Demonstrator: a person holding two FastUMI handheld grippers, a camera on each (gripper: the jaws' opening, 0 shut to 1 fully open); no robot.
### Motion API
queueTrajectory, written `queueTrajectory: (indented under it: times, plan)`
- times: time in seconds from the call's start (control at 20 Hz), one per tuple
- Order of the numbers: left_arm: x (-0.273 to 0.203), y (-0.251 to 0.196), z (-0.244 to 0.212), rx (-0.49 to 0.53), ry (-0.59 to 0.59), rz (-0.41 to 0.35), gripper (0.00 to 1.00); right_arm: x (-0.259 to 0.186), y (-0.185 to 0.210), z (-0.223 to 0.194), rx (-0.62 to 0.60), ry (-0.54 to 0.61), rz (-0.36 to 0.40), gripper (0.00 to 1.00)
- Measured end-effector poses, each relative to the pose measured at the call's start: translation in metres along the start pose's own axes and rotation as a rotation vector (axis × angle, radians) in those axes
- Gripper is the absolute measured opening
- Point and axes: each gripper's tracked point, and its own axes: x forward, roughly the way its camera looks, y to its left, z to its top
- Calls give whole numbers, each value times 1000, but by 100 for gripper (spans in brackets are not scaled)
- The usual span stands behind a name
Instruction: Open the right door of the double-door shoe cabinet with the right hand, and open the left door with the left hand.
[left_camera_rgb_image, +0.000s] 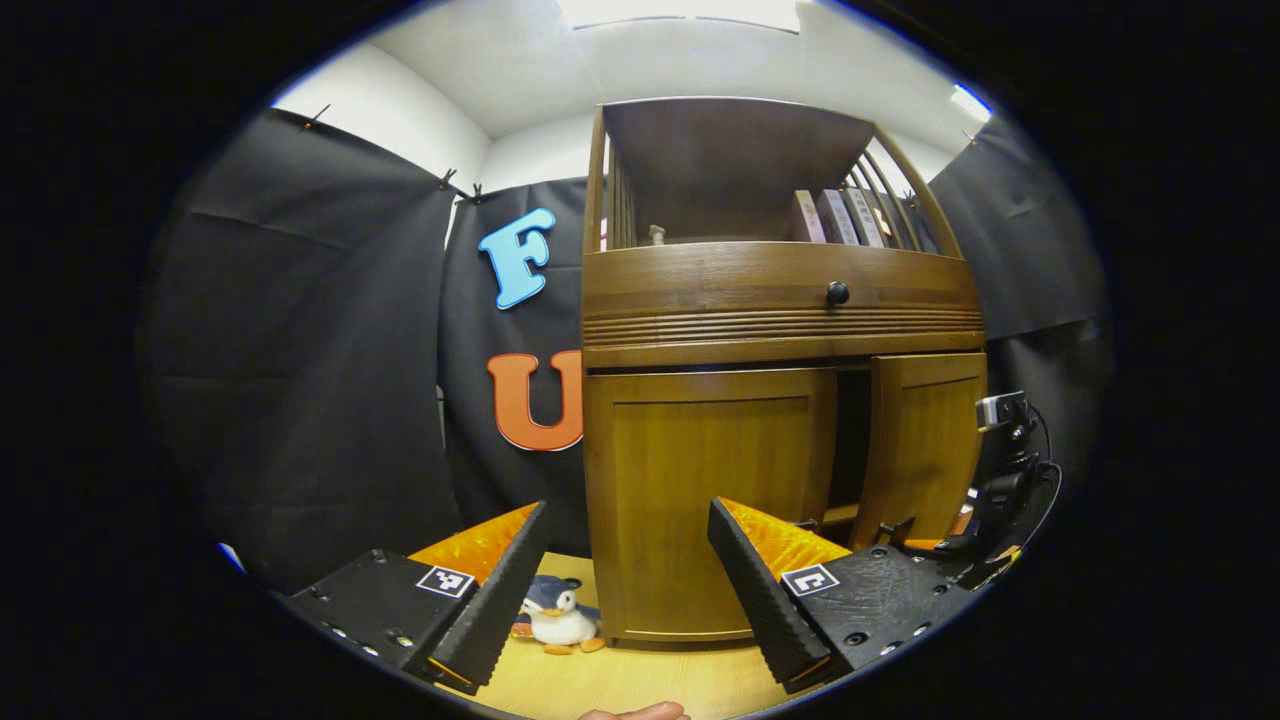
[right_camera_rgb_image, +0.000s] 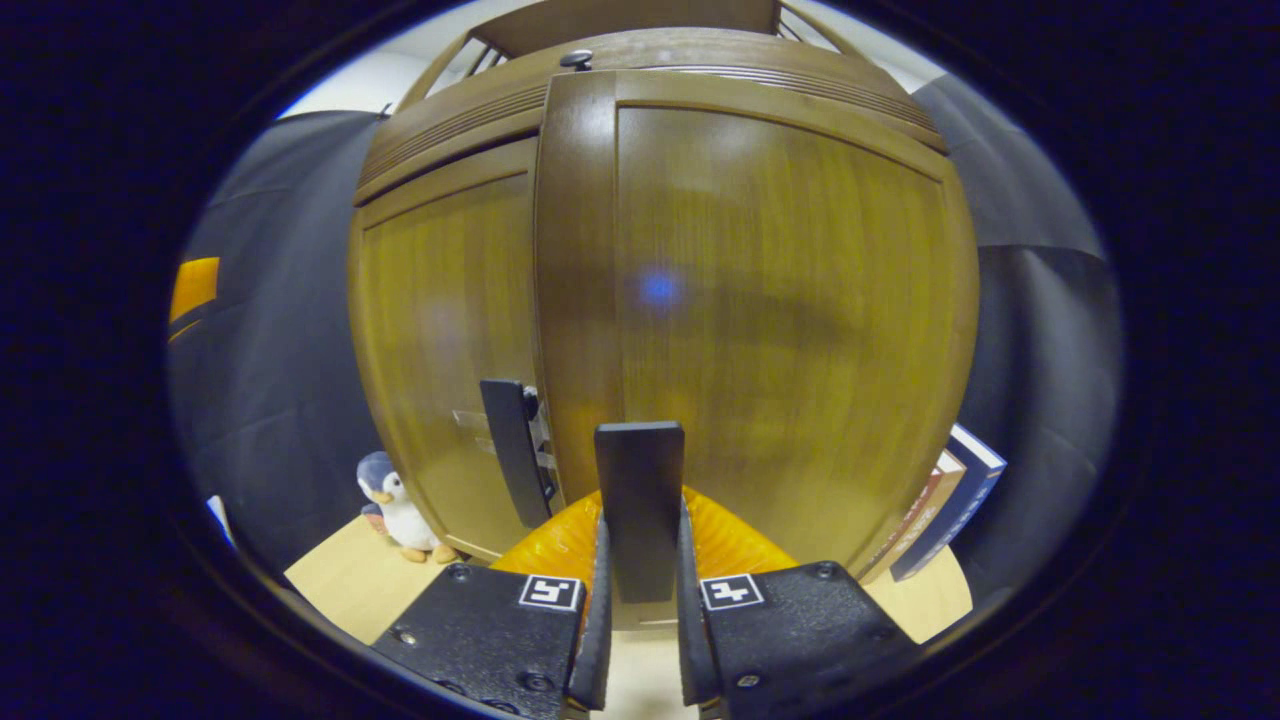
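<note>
Right claw (right_camera_rgb_image: 640, 640) pinches the ajar brown wooden right door's dark handle (right_camera_rgb_image: 640, 505), while left claw (left_camera_rgb_image: 628, 580), spread wide, faces the closed left door (left_camera_rgb_image: 710, 490).

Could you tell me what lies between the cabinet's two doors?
A dark gap, seen in the left gripper view: the right door stands ajar, the left door shut.

A dark gap (left_camera_rgb_image: 850, 440) opens between the closed left door (left_camera_rgb_image: 710, 490) and the ajar right door (left_camera_rgb_image: 925, 450).
</note>
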Motion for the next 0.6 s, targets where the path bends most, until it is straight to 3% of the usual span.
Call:
queueTrajectory:
  times: [0.45,0.5,0.6]
  plan:
    - [-2,-33,5,4,-7,-89,95,-47,-15,-13,40,27,-14,30]
    - [-3,-36,4,4,-5,-97,100,-50,-16,-15,43,25,-19,30]
    - [-3,-42,4,1,2,-112,95,-60,-22,-18,39,21,-26,29]
